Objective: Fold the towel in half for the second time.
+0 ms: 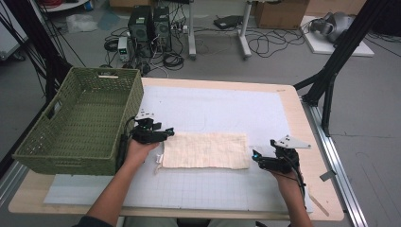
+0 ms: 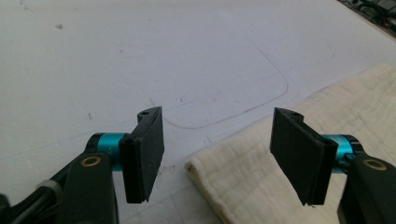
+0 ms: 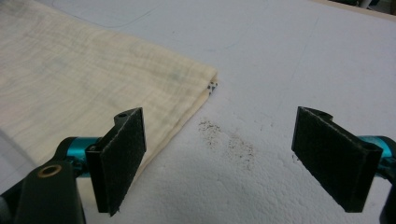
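Cream-coloured folded cloth (image 1: 204,150) lies flat on the white gridded mat (image 1: 217,189), about midway across the table (image 1: 307,118) and towards its near side, its long edges running left to right. At its right end, the right gripper (image 1: 263,152) rests low on the mat in the person's right hand (image 1: 286,178), jaws released and spread wide; in the right gripper view the cloth's folded corner (image 3: 205,84) sits just beyond the left jaw, nothing between the pads (image 3: 122,158), and a faint dark smudge (image 3: 229,140) marks the mat in the gap. At the cloth's left end, the left gripper (image 1: 166,134) is held by the left hand (image 1: 138,152) at the far-left corner. Its jaws stand apart and unclenched, pressing on nothing; in the left gripper view the rounded cloth corner (image 2: 205,170) lies between them, nearer the right jaw. A small white tag (image 1: 160,159) pokes out from the cloth's left edge. Farther left, a green woven basket (image 1: 47,137) stands on the table's left part, overhanging the edge. Beyond the table, cables and black computer towers (image 1: 150,23) sit on the floor.
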